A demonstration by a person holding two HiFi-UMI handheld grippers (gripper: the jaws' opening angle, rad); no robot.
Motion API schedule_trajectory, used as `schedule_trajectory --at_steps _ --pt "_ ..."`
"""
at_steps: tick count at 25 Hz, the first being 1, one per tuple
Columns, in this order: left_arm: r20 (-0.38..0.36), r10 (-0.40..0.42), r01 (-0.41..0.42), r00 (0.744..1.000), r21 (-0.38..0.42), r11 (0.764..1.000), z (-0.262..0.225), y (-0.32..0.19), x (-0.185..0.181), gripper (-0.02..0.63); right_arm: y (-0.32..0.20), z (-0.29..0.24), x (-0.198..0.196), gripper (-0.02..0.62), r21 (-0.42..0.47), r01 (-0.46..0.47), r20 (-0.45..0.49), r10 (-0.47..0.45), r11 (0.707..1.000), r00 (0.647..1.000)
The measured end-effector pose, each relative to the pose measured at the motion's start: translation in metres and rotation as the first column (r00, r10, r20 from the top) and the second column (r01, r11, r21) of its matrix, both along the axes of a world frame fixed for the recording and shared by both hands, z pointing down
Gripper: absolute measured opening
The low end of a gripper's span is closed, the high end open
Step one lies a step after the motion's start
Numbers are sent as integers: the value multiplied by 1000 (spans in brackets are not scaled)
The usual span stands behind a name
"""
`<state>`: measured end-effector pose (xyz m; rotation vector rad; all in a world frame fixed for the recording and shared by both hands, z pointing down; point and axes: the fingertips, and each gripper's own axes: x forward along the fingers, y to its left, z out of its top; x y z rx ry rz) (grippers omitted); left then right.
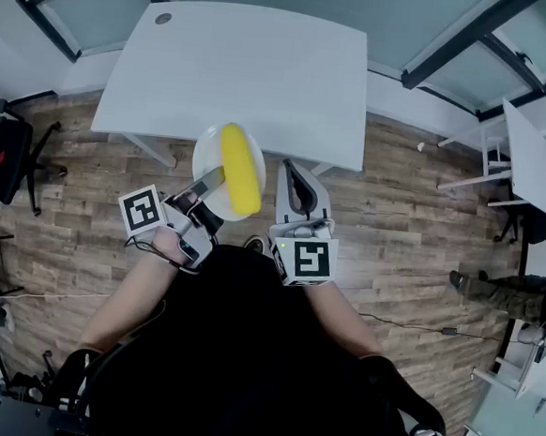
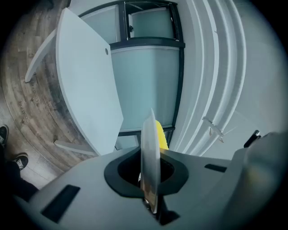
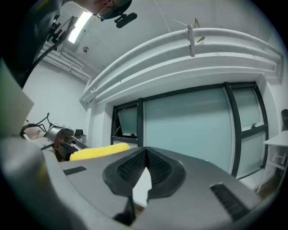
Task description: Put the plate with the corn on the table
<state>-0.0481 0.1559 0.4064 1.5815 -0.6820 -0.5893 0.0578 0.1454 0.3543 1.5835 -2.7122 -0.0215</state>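
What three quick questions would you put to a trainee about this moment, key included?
1. True or false: the plate already rests on the table.
2. Which gripper clamps the plate's rim? A left; B right; C both.
3. Fill in: the right gripper, jaws together, holds ____.
Key: 1 false, the plate is held up off the table with the corn lying on it. 2 A, the left gripper. 3 nothing.
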Motion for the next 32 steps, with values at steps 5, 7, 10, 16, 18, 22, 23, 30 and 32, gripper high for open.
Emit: schedule_trajectory --at_steps 5,7,10,16,18,22,23,30,32 --pt "-17 -6 6 1000 -10 1000 4 5 15 14 2 1 15 2 -15 -3 12 4 1000 1000" --pt "-26 -14 14 1000 -14 1000 5 5 18 14 3 0 20 2 -15 1 26 -1 1000 1000" --pt "-21 -24 24 999 -11 1000 5 3 17 14 -1 1 25 2 -12 -4 28 4 1000 1000" --pt "-21 -27 27 999 -26 999 13 -8 13 14 -12 9 19 2 -34 3 36 -2 999 999" --pt "-18 -17 17 1000 -35 999 18 -17 10 14 -20 13 15 2 -40 6 37 -4 999 999" --pt "-25 -10 8 1000 -56 998 31 -54 2 14 -54 18 7 2 -39 -3 5 3 999 1000" --pt "-26 -8 6 1000 -63 998 34 -65 -1 14 -65 20 7 2 -45 -12 4 12 999 1000" --pt "-37 68 -70 997 -54 996 48 -162 -18 14 -159 25 -10 2 -64 -52 -35 50 997 998" --pt "-26 99 -100 995 -51 994 52 -186 -22 14 -183 24 -16 2 -66 -68 -39 65 996 997"
